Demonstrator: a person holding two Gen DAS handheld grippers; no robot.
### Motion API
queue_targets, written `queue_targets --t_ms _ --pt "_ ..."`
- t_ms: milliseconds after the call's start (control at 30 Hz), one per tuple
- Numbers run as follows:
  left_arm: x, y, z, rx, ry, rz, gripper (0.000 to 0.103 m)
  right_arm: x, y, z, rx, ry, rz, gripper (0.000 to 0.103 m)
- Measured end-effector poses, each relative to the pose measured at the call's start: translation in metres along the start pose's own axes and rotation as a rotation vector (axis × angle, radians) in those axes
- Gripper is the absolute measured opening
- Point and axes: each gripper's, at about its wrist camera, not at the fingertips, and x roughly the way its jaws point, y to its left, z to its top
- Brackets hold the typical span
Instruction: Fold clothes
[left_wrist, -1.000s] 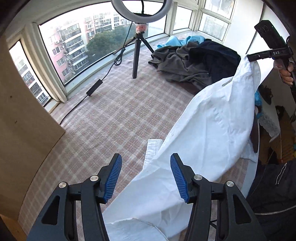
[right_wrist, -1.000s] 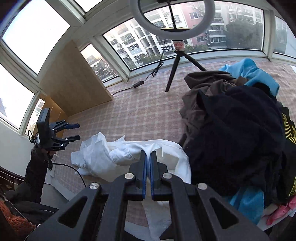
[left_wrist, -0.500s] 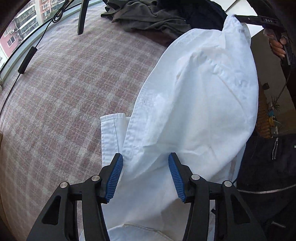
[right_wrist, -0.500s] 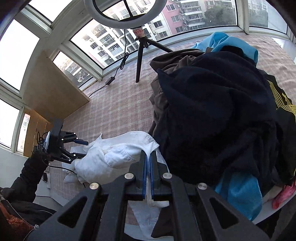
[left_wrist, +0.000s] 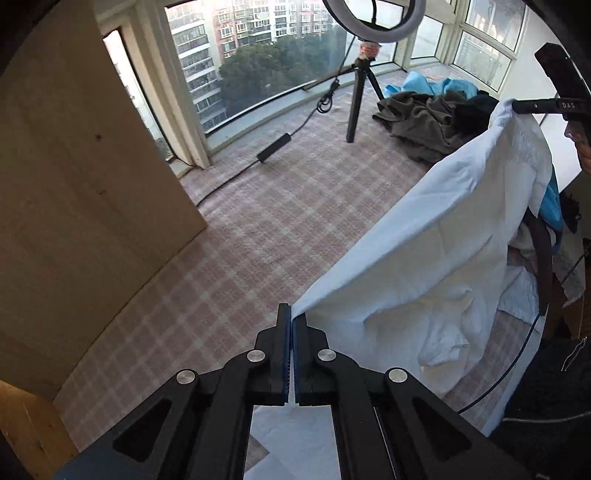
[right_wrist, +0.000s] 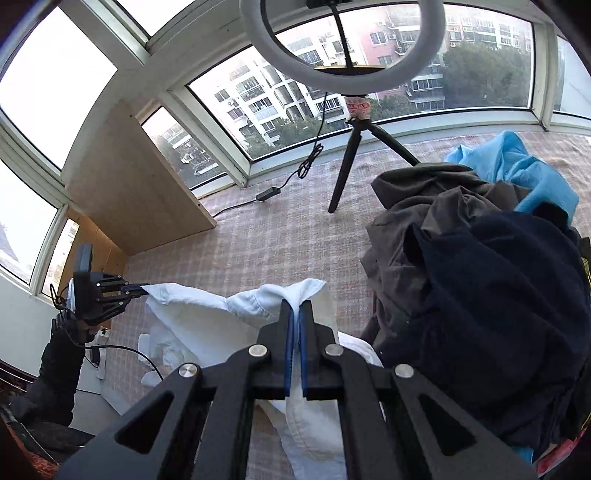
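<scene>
Left hand-held gripper (left_wrist: 292, 325): blue pads pressed together, pinching one corner of the white shirt (left_wrist: 436, 266). Right hand-held gripper (right_wrist: 295, 314): likewise clamped tight, a fold of the same shirt's edge caught between its pads. The shirt hangs stretched between the two, lifted off the checked pink surface (left_wrist: 258, 236), its lower part sagging in loose folds (whether any of it touches the surface I cannot tell).

A dark sleeve (right_wrist: 59, 362) shows behind the left hand-held gripper in the right wrist view.

Farther on, a heap of unfolded clothes (right_wrist: 480, 280) lies on the surface: grey and navy pieces on top, a light blue one at the far edge. Beside it stands a ring light (right_wrist: 343, 40) on a small black tripod (right_wrist: 351, 166), its cable (left_wrist: 280, 136) trailing toward the windows (left_wrist: 258, 55). A pale wooden panel (left_wrist: 81, 177) stands at the left.
</scene>
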Motion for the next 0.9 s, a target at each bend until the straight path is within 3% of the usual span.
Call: queue_targets --t_ms 100,200,333,367,467,600,700,800,900 --pt "-0.032 0.008 -0.006 -0.022 -0.048 0.028 0.000 0.019 0.023 0.029 -0.073 -0.013 -0.028 0.003" --pt "-0.038 -0.026 -0.033 0.009 -0.039 0.023 0.000 0.027 0.030 0.055 -0.091 -0.033 -0.040 0.003" --pt "0.015 -0.105 -0.067 0.032 0.050 -0.082 0.011 0.039 0.023 0.078 -0.067 -0.017 -0.033 0.003" --pt "0.032 -0.128 -0.073 0.062 0.089 -0.082 0.022 0.044 0.020 0.080 -0.065 -0.005 -0.043 0.003" --pt "0.059 -0.184 -0.083 0.113 0.129 -0.107 0.023 0.057 0.010 0.081 -0.054 0.034 -0.063 0.003" --pt "0.066 -0.242 -0.061 0.167 0.078 -0.172 0.027 0.064 0.000 0.079 -0.047 0.059 -0.054 0.003" --pt "0.078 -0.283 -0.037 0.274 0.006 -0.100 0.041 0.065 -0.008 0.078 -0.031 0.066 -0.031 0.003" --pt "0.101 -0.303 -0.005 0.297 -0.061 -0.053 0.044 0.063 -0.013 0.080 -0.019 0.070 -0.007 0.003" --pt "0.137 -0.316 0.018 0.339 -0.074 0.023 0.045 0.061 -0.015 0.081 -0.017 0.072 0.011 0.003"
